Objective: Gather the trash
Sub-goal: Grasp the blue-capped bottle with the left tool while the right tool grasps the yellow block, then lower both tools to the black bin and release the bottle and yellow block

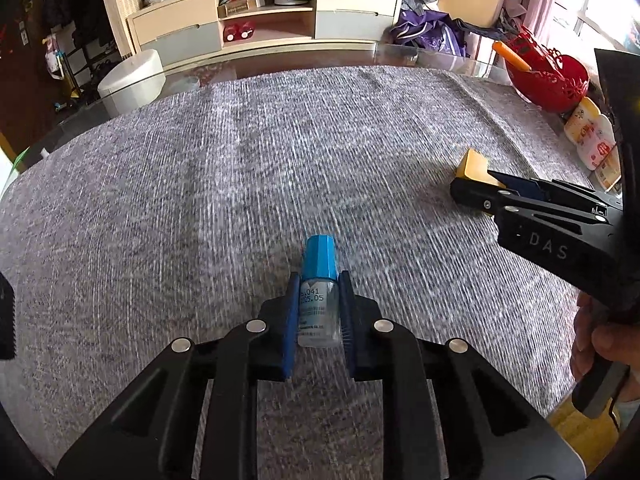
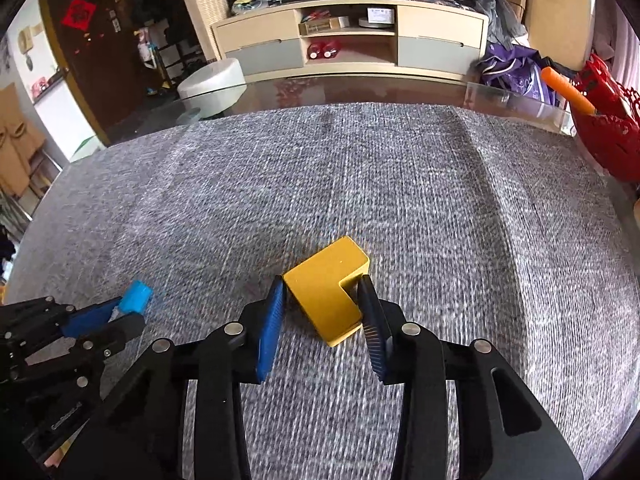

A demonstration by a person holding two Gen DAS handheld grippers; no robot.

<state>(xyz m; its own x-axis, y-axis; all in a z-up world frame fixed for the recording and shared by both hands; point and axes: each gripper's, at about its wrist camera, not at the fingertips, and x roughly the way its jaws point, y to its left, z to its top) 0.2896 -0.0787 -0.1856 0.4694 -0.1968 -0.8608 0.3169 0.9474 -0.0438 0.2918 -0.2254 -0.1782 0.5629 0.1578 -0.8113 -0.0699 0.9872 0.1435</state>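
While the left gripper (image 1: 318,312) clamps its fingers on the blue-capped vial (image 1: 317,280), the right gripper (image 2: 324,312) (at 3 o'clock) pinches the yellow block (image 2: 324,292) on the grey-clothed counter (image 1: 240,160).

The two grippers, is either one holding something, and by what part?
Left gripper clamps the small bottle by its clear body, below the blue cap. Right gripper straddles the yellow block; contact cannot be told.

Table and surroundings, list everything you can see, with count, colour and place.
Small clear bottle with blue cap: one, between left gripper's pads.
Yellow L-shaped block: one, between right gripper's pads.
Grey woven cloth: one, covers table.
Red lattice basket: one, far right edge, holds an orange stick.
Cream cabinet: one, behind table.
White round stool: one, floor, far left.
Left gripper: black, blue pads.
Right gripper: same.
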